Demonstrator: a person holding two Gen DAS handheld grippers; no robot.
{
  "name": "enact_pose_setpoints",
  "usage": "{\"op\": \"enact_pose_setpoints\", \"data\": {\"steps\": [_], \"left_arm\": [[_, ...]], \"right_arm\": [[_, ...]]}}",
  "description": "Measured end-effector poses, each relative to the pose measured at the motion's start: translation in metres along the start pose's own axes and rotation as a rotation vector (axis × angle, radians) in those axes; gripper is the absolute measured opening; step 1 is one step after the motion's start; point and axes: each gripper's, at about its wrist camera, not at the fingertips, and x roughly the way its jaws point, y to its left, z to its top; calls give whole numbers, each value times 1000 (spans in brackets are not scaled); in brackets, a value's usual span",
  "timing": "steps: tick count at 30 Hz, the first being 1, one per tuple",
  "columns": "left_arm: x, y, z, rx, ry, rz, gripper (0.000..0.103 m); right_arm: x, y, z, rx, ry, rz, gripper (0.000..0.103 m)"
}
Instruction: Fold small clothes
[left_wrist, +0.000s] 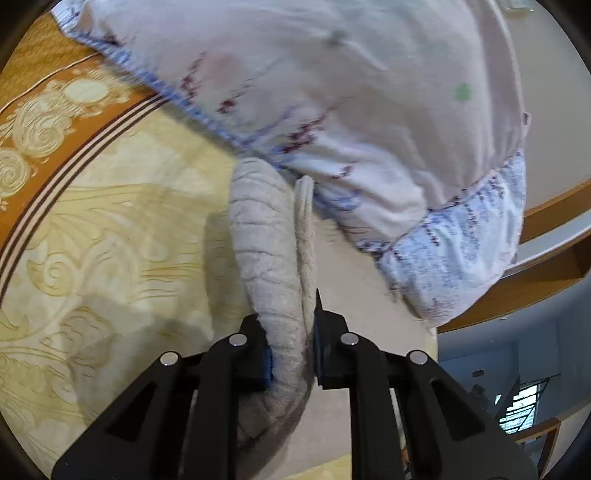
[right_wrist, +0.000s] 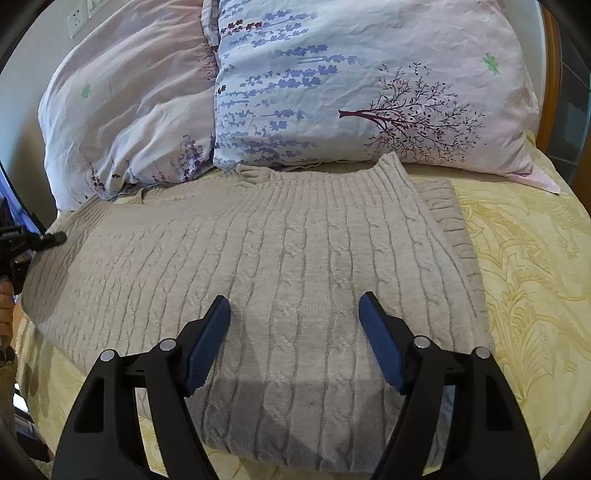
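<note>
Left gripper (left_wrist: 291, 350) clamps a bunched fold of the sweater (right_wrist: 258, 266). Right gripper (right_wrist: 295, 332) hovers wide apart over its near edge. Sweater: grey-beige cable knit, lying flat on the bed (right_wrist: 528, 280), neckline just beside the pillows (right_wrist: 332, 92).

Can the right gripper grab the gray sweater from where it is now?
Probably yes. The right gripper hangs open right over the gray sweater, which lies flat on the bed with nothing between. The left gripper already pinches its other edge.
</note>
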Motion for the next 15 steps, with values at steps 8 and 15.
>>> {"op": "enact_pose_setpoints", "data": {"steps": [8, 15], "left_arm": [[-3, -60, -4, 2, -23, -126, 14], [43, -140, -28, 46, 35, -248, 14]], "right_arm": [[-20, -18, 4, 119, -47, 126, 78], [-35, -44, 15, 232, -78, 329, 79]]}}
